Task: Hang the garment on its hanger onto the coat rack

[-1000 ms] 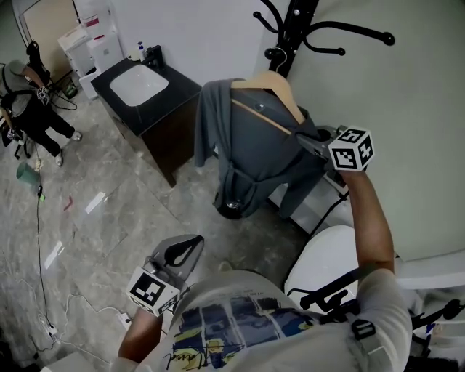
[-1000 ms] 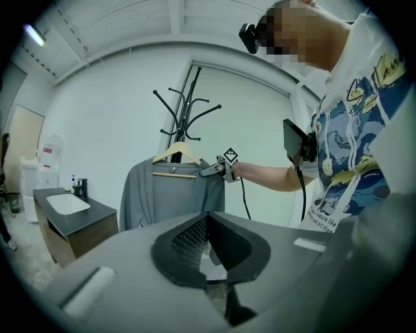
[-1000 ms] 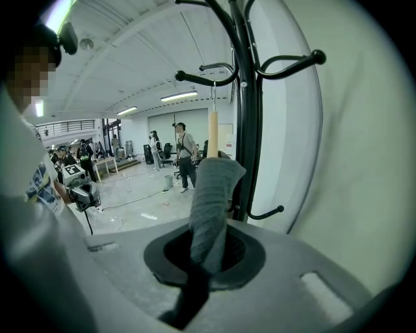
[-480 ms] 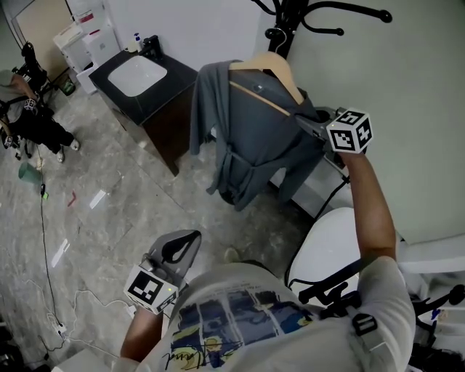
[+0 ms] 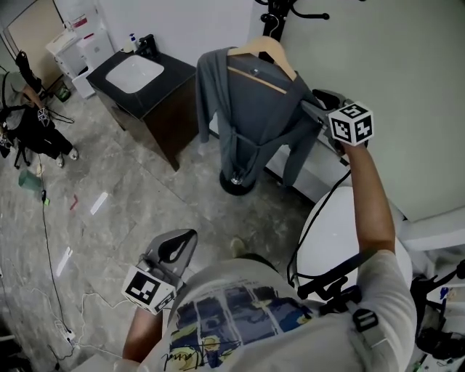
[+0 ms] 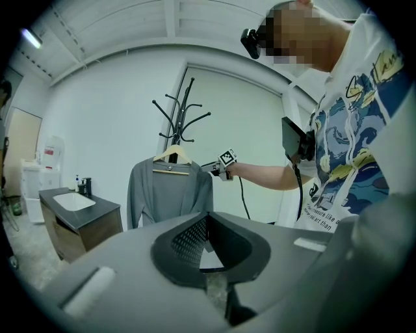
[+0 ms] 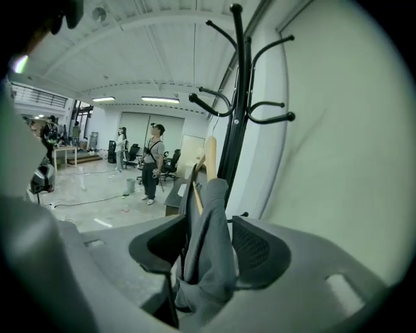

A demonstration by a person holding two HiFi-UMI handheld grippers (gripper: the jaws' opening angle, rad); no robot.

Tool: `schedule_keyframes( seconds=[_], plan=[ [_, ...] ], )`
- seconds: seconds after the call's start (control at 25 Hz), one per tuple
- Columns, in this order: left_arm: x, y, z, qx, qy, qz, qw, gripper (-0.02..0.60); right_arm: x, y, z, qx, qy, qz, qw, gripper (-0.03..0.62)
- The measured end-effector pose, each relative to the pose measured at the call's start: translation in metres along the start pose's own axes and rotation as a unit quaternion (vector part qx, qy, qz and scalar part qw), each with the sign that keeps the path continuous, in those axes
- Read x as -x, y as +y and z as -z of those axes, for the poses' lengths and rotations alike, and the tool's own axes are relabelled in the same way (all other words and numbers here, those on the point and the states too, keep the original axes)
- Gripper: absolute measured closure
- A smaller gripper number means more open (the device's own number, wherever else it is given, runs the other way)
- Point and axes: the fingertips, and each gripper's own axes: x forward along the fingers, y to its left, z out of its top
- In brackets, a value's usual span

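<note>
Garment [image 5: 251,109], a grey cardigan, hangs full length on a wooden hanger [image 5: 261,52] directly ahead of the right gripper [image 5: 312,109]. The hanger's hook rises to the pole of the black rack [image 5: 274,18] just beyond. The hook's seat on a peg is too small to make out, but the level hanger and straight-hanging cloth suggest the rack already bears the load. The right gripper is held out at shoulder height on an outstretched arm. Its jaws are opening, and a fold of the garment's near shoulder, with the hanger's end just past it, stands loosely between them, no pad visibly pressing. This reads as a release: the shoulder was the natural place to carry from, since there cloth and hanger are taken together and the hook stays free to reach a peg. In the right gripper view the rack's curved arms stand above and beyond the jaws, against the wall on the right. The left gripper [image 5: 174,251] is kept low and close to the body, well apart from the garment. Its jaws are spread with nothing between them, so it has no part in the hold and stays clear of the sleeves. From it, garment and rack appear well ahead and higher. A sink cabinet [image 5: 145,80] stands to the left of the rack, beyond both grippers. Judged from this, hanging is all but complete; withdrawing the right gripper without snagging the fold remains.
</note>
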Motion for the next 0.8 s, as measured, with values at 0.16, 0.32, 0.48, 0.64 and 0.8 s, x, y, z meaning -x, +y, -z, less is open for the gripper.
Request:
schedule_keyframes(
  seconds=[0.16, 0.32, 0.48, 0.64, 0.8],
  plan=[
    [0.03, -0.015, 0.006, -0.004, -0.005, 0.018, 0.9998, 0.575, 0.054, 0.009, -0.004, -0.009, -0.025, 0.082, 0.996, 0.382],
    [0.061, -0.029, 0.017, -0.005, -0.004, 0.037, 0.9993, 0.575, 0.107, 0.051, 0.0, -0.007, -0.045, 0.135, 0.99, 0.382],
    [0.088, -0.045, 0.031, -0.006, -0.003, 0.06, 0.9982, 0.575, 0.147, 0.129, 0.021, -0.008, -0.044, 0.123, 0.991, 0.456],
    [0.107, -0.059, 0.045, -0.007, -0.001, 0.081, 0.9967, 0.575, 0.176, 0.213, 0.05, -0.016, -0.036, 0.101, 0.994, 0.54],
    [0.11, -0.073, 0.054, -0.005, 0.002, 0.102, 0.9948, 0.575, 0.2, 0.282, 0.071, -0.028, -0.034, 0.087, 0.995, 0.591]
  ],
)
